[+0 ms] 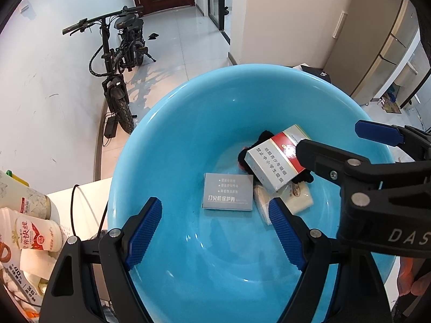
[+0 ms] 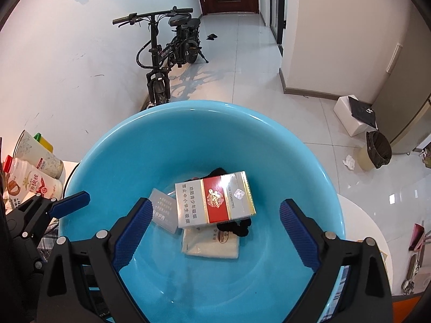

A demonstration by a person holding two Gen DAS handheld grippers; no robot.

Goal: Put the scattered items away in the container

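Observation:
A light blue basin (image 1: pixel 167 140) (image 2: pixel 121 156) fills both views. In it a red, white and silver cigarette box (image 1: pixel 272 164) (image 2: pixel 215 199) rests tilted on a black fabric thing (image 1: pixel 265 136) (image 2: pixel 234 228) and a white tissue pack (image 1: pixel 299 197) (image 2: pixel 212 245). A flat grey box (image 1: pixel 228 195) (image 2: pixel 163 210) lies beside them. My right gripper (image 2: pixel 215 203) (image 1: pixel 328 137) hovers open above the cigarette box, its pads well apart from it. My left gripper (image 1: pixel 214 204) is open over the grey box and holds nothing; one of its fingers (image 2: pixel 71 200) shows in the right wrist view.
Drink bottles (image 1: pixel 32 202) (image 2: pixel 35 177) and snack packs crowd the white table left of the basin. On the tiled floor beyond stand a black e-bike (image 1: pixel 118 62) (image 2: pixel 167 45), a white box (image 2: pixel 350 115) and a lined bin (image 2: pixel 377 153). A person's hand (image 1: pixel 414 282) shows at lower right.

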